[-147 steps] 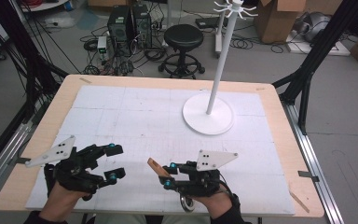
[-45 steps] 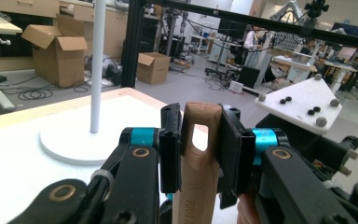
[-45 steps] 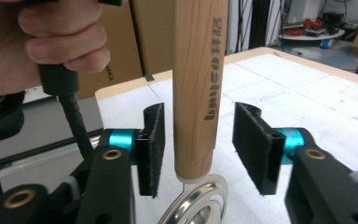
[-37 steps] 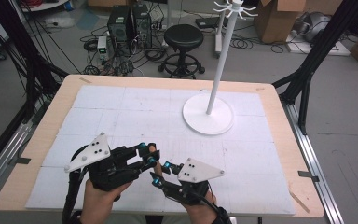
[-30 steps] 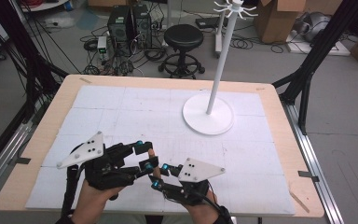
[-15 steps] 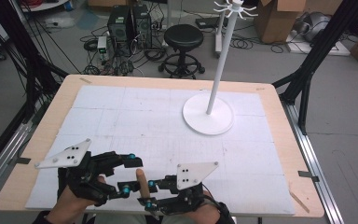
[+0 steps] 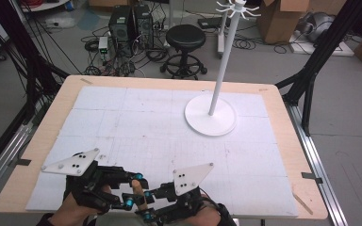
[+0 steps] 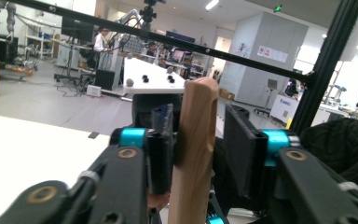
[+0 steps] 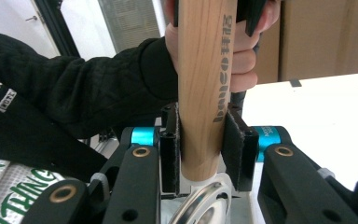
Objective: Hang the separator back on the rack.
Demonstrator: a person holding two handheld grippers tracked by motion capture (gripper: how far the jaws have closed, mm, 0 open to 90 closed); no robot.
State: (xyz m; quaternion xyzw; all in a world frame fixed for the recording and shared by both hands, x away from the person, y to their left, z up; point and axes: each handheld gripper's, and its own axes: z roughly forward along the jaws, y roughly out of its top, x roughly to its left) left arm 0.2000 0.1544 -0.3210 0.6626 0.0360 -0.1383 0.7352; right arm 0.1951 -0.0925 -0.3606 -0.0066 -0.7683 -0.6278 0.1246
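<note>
Now we hold a wooden handle [image 7: 136, 195] upright between the two grippers at the table's [image 7: 283, 122] near edge. Our right gripper [image 9: 200, 140] clamps its fingers [image 9: 169, 154] on the lower end, just above a metal ring. Our left gripper [image 8: 200, 154] straddles the upper end: its left finger [image 8: 161, 154] touches the wood, while the right one stands off, so it isn't gripping yet. The handle's long axis runs up between both. Ahead lies open table, with the stand [image 7: 210, 115] well apart.

wooden handle [image 9: 205, 88]: smooth, matt, printed | ring [image 9: 200, 205]: shiny metal | table [image 7: 283, 117]: wood edge
</note>
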